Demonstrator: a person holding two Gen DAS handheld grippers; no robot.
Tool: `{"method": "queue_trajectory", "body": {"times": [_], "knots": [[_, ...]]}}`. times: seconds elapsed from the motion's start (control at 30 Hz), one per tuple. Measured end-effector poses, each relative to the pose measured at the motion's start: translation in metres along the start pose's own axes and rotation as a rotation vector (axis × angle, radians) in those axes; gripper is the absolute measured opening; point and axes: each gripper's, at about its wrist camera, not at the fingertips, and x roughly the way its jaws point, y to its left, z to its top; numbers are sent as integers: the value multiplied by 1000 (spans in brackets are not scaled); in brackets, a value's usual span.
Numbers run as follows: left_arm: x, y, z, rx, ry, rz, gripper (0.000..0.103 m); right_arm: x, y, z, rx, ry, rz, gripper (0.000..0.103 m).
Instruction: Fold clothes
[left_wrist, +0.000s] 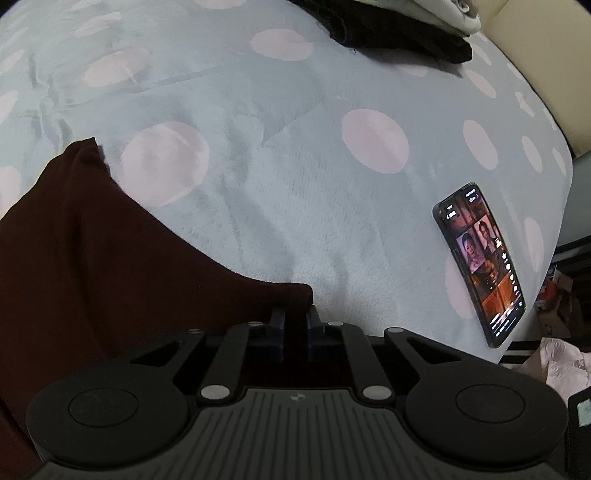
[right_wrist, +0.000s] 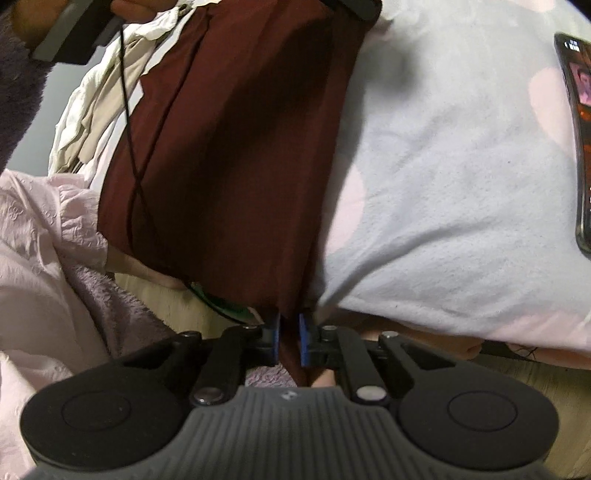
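Maroon garment: spread on the bed; near right corner pinched in left gripper, near edge clamped in right gripper.

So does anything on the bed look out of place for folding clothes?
Yes: a phone with its screen lit lies on the dotted blanket, right beside the maroon garment both grippers pinch. It sits where folding could reach it.

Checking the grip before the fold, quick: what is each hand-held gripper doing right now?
Left hand-held gripper: closed on the maroon garment.
Right hand-held gripper: closed on the same maroon garment's edge.
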Motion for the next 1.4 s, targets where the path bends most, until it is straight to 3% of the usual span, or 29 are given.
{"method": "queue_trajectory", "body": {"times": [0.27,0.53,0.67,0.87,1.07,1.17,1.33,1.4], "knots": [[-25,3,1,-32,-53,-58,6,-11,22,-1,-66,-11,-53,11],[-42,18,-11,-93,-119,-122,6,-19,45,2,-102,-23,-4,11],[-57,30,-23,-117,-160,-157,6,-14,55,8,-135,-3,-23,11],[-66,45,-35,-160,-195,-189,6,-11,38,6,-73,19,-66,11],[-47,37,-30,-155,-202,-225,6,-7,22,2,-24,19,-119,11],[-40,29,-30,-119,-191,-194,6,-4,19,0,-22,15,-124,12],[-49,29,-42,-80,-204,-202,15,5,13,-2,-44,14,-139,17],[-56,29,-50,-63,-214,-193,17,11,12,-2,-52,21,-140,27]]}}
